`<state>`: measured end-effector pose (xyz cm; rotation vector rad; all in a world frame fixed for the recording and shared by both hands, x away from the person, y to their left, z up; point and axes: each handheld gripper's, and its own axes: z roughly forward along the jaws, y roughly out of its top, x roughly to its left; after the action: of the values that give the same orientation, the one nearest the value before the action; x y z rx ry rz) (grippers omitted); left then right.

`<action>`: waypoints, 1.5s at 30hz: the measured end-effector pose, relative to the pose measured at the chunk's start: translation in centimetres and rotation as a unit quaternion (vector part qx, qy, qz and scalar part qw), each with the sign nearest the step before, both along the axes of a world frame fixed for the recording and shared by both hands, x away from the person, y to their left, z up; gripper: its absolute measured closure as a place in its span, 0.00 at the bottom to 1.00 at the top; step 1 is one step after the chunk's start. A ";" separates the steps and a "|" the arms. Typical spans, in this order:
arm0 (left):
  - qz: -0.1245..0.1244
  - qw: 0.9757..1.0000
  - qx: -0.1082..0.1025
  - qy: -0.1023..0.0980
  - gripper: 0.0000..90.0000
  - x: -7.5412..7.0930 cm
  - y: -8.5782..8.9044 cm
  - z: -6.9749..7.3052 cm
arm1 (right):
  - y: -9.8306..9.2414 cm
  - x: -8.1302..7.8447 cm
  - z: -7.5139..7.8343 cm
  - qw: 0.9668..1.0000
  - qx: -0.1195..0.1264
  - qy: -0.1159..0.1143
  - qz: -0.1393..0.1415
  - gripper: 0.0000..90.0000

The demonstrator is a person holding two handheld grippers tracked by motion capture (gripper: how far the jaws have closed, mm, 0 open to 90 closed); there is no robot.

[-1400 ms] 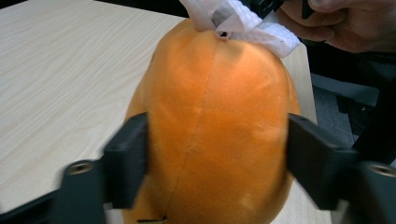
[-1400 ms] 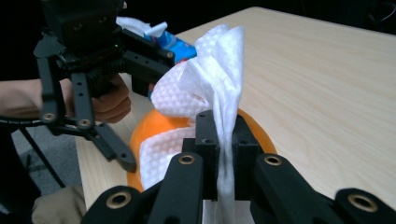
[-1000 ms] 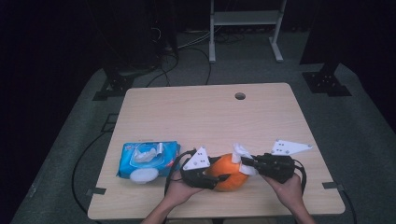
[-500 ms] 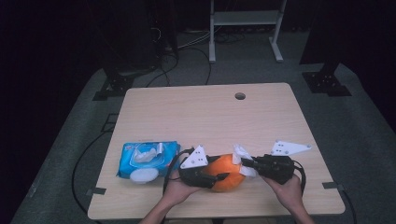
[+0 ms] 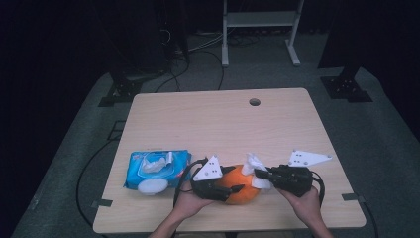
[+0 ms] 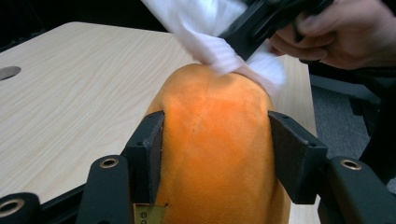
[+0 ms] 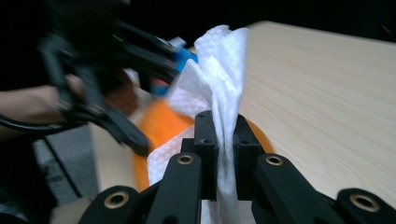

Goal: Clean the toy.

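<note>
Ideally the left tongs [image 6: 215, 154] grip the soft orange plush toy [image 6: 217, 154] steady on the tabletop [image 5: 218, 124] — so the right tongs [image 7: 223, 135], clamped on the crumpled white wet wipe [image 7: 219, 70], rub it with light pressure — no tugging.

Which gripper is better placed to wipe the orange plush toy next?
The right gripper: it is shut on the white wipe, which already touches the orange plush toy. The left gripper is busy clamping the toy.

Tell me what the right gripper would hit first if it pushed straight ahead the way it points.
Probably the orange plush toy: the right gripper, shut on a white wipe, points at it, wipe already against its top.
</note>
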<state>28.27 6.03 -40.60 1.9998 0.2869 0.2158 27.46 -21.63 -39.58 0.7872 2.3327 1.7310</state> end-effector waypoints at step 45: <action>0.017 1.000 0.017 0.011 0.47 0.2 -0.3 -0.8 | -1.3 1.4 -1.8 0.997 -0.045 0.048 -0.029 0.93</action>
<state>28.51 5.75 -41.45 2.0330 0.3339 0.2225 28.83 -22.97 -41.39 0.9305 2.4043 1.5862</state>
